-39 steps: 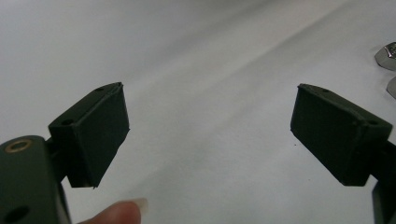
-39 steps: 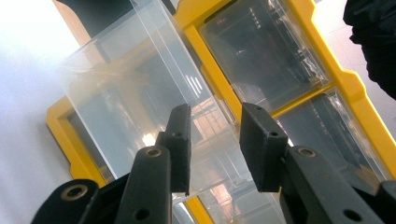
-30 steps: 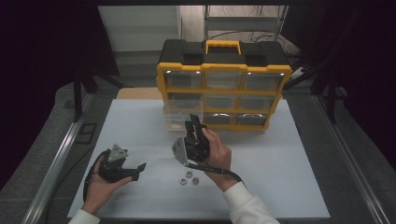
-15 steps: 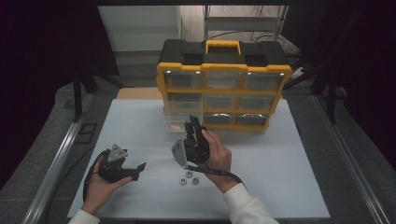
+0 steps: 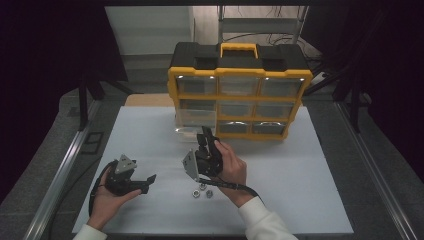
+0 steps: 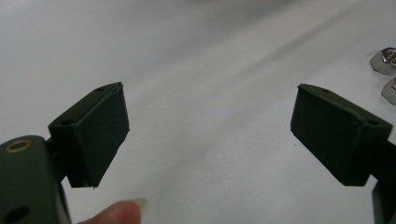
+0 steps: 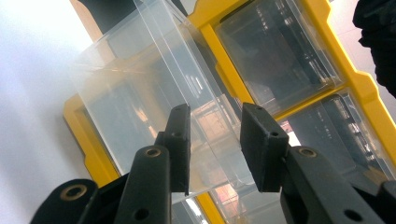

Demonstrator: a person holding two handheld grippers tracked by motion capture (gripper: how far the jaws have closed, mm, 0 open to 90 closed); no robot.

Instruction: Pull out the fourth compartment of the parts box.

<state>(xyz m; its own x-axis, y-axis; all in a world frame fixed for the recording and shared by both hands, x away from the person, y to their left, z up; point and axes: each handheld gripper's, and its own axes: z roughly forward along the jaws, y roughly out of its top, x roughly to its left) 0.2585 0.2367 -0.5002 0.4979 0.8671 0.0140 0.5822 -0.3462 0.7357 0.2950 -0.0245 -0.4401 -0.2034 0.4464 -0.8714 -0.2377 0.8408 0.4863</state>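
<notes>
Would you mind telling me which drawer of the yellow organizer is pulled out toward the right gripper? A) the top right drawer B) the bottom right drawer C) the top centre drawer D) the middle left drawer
D: in the high view the clear middle left drawer juts forward from the yellow organizer, just ahead of the right gripper, whose jaws flank its front edge in the right gripper view.

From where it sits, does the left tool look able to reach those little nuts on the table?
Probably yes. The left tool is open and low over the white table, and the nuts lie just beside it with bare surface between.
</notes>
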